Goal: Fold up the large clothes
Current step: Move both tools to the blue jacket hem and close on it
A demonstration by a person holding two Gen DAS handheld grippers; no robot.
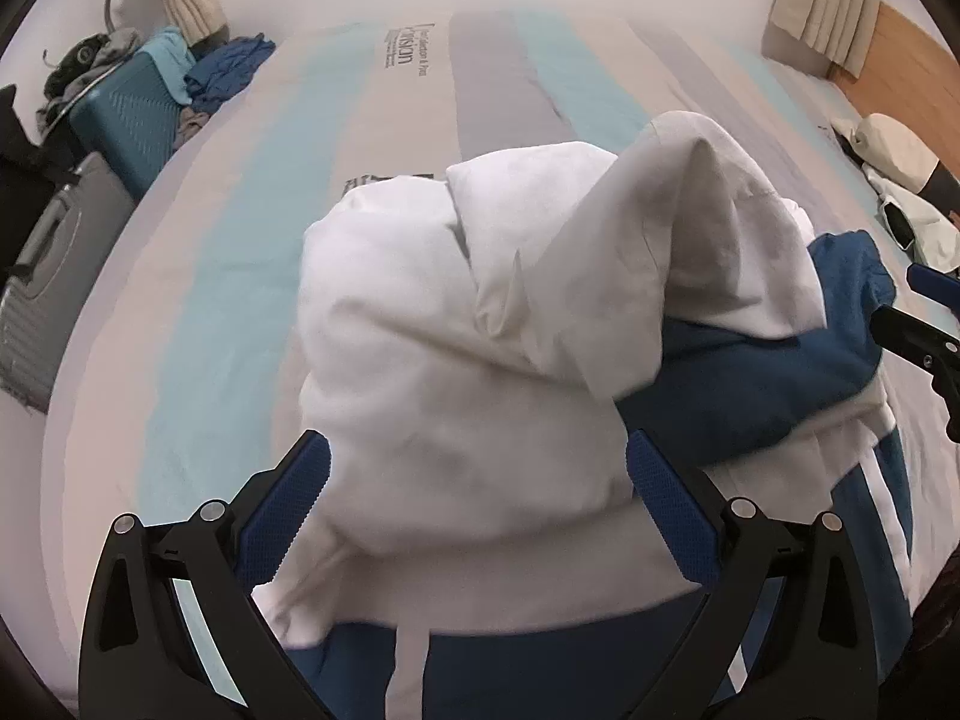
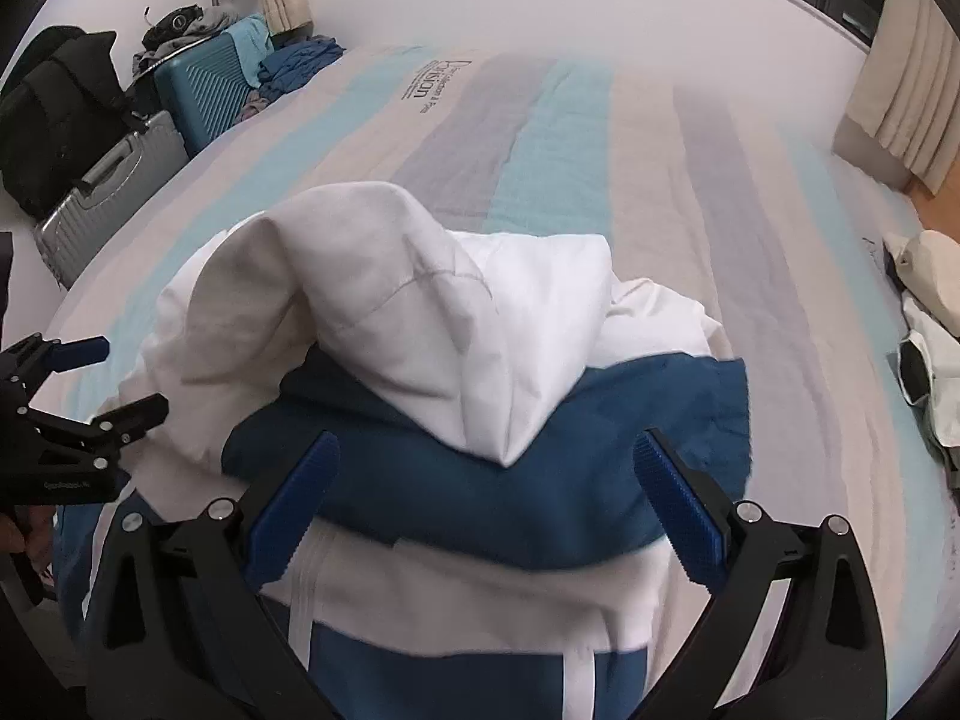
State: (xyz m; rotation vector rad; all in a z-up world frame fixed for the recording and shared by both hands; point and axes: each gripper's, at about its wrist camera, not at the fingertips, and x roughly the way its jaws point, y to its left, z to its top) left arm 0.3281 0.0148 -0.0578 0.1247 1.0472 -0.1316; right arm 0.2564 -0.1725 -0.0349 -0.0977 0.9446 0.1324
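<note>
You were in the middle of the folding, as I judge it: the blue and white hooded jacket (image 1: 540, 324) lay bunched in the centre of both wrist views, on the striped bed cover (image 1: 228, 276), and it was not yet a flat package. The white hood (image 2: 372, 300) stood up like a tent over a rolled blue part, and white stripes ran along the lower edge of the frame.

Your left gripper (image 1: 480, 504) had its jaws spread wide, with the white cloth lying between the blue pads (image 1: 282, 516) but not pinched. Your right gripper (image 2: 486, 504) was spread in the same way, with the blue fold bulging between its pads (image 2: 678, 516). So both were released, and neither was grasping the jacket. In the right wrist view, the left gripper also appeared at the left edge, just beside the cloth.

For the next move, I think you needed to press the hood flat or tuck it in, then close both grippers on one edge and bring it over. The thick roll could spring open again if the grip was too shallow.

About writing: black letters were printed on the bed cover in the upper middle of the frame (image 2: 435, 81), turned sideways. The largest word ended in "ision"; the smaller lines I could not read. A teal suitcase (image 2: 201, 99) and a grey suitcase (image 2: 114, 192) stood at the upper left, with no brand I could read.
</note>
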